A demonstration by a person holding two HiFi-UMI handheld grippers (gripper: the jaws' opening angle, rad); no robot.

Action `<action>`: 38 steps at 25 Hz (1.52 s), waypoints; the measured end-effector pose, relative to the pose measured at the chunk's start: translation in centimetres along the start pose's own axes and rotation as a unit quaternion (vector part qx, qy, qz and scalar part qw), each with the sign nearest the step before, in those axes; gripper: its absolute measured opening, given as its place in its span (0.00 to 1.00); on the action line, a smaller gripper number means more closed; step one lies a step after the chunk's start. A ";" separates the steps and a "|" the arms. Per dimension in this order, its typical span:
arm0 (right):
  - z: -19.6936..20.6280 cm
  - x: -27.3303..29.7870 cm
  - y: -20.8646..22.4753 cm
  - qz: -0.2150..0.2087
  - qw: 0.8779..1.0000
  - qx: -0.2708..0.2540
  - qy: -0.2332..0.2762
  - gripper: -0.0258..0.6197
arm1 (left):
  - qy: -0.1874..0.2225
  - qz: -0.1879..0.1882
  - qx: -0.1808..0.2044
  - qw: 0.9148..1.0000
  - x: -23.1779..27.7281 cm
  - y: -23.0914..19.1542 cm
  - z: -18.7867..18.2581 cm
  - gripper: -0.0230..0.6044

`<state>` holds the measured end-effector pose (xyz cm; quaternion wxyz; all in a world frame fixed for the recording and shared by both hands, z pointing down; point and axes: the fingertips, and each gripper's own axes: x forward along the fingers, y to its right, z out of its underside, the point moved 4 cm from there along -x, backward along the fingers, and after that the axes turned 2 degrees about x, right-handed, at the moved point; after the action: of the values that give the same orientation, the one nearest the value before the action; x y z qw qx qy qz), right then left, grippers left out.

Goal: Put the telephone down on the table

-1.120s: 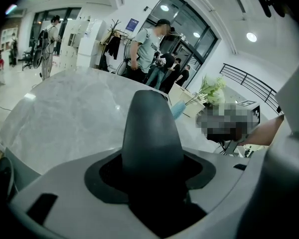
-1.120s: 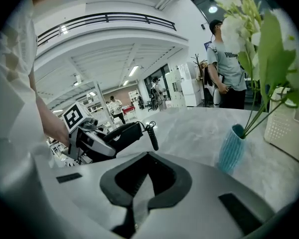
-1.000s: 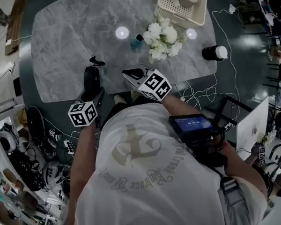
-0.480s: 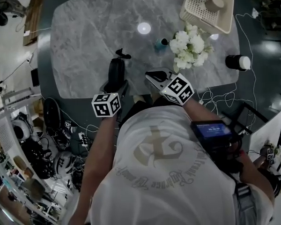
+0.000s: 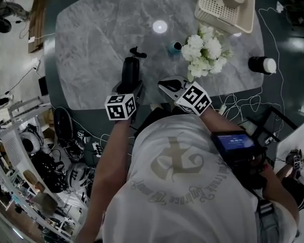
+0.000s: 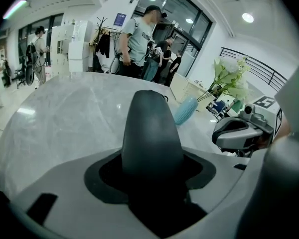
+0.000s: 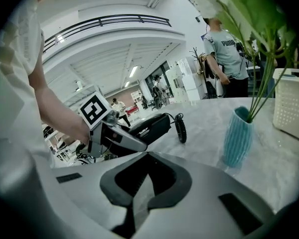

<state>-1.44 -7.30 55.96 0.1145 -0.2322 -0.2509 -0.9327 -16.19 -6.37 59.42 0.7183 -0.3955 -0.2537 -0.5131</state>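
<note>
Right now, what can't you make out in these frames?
Whether the telephone touches the table: head view looks from above; in the left gripper view the telephone itself covers what lies beneath.
Telephone's held end: left gripper view, buried between the jaws of the left gripper.
Contents of the basket: head view, cut by top edge.
Text on the screen: head view, too small.

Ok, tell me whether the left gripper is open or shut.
Shut: the left gripper has the dark telephone clamped between its jaws, as its own view shows.
</note>
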 end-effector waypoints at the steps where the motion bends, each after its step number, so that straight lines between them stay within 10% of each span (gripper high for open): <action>1: 0.2 0.1 0.1 -0.001 1.000 0.003 0.000 0.06 | -0.003 -0.002 0.003 1.000 0.3 0.0 -0.1 0.48; 20: 1.4 0.4 0.8 -0.018 1.000 0.022 -0.010 0.06 | 0.023 -0.049 0.030 0.998 3.3 -1.2 -5.9 0.48; 38: 2.1 0.5 0.5 -0.024 0.999 0.039 -0.013 0.06 | -0.066 -0.111 0.017 0.992 5.9 -2.9 -2.0 0.49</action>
<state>-0.95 -6.66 58.07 0.0979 -0.2340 -0.2940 -0.9215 -17.01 -11.67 63.71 0.6453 -0.3859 -0.3511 -0.5580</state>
